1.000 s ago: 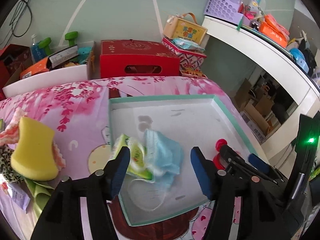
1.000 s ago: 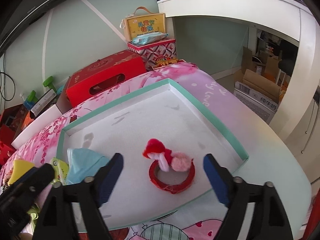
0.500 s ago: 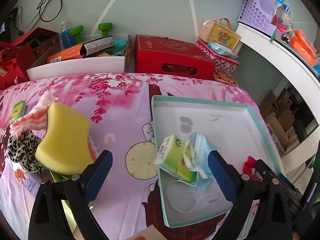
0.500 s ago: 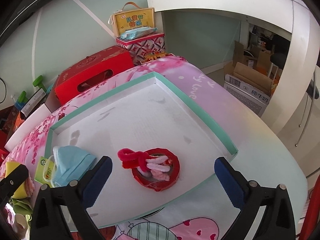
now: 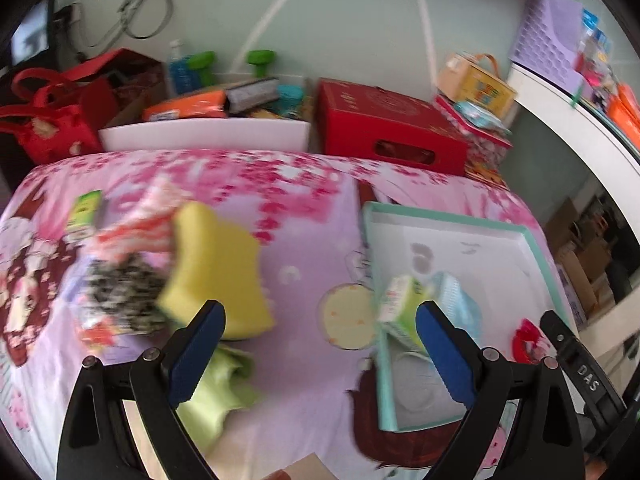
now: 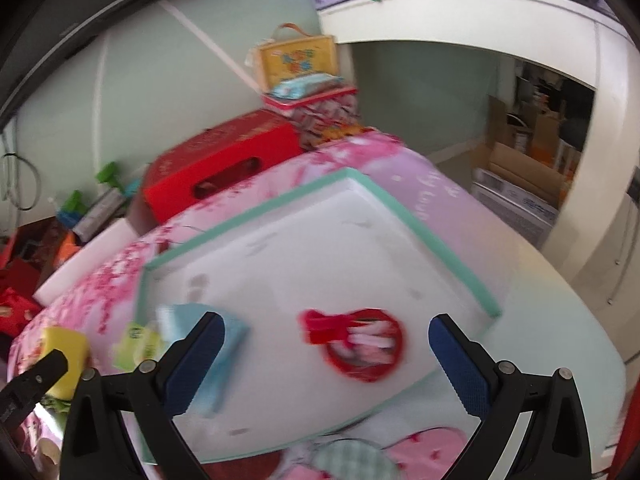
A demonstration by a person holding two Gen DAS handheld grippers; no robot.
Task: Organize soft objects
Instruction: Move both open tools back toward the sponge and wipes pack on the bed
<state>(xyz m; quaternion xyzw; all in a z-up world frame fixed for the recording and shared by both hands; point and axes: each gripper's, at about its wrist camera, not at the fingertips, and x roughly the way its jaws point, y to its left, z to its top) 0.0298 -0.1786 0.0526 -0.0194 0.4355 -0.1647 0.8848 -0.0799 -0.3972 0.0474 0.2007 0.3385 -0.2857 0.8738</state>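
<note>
Yellow sponge [image 5: 218,270] next, on the pink cloth left of the tray [image 5: 460,222].

Foam: light, squashy, springs back; take it across the flat faces, mid-body. Left gripper [image 5: 320,346] fingers wide apart, empty, sponge just ahead of the left finger. Right gripper [image 6: 326,360] fully spread, empty, over the red ring [image 6: 366,350] in the tray. Tray rim low; white floor mostly free. Leopard cloth [image 5: 124,286] crowds the sponge's left side.

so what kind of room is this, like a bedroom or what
Probably a lived-in room at home, maybe a bedroom or storage corner: a floral pink cloth covers the surface, gift boxes such as the red box sit behind, and a cluttered white shelf curves overhead.
</note>
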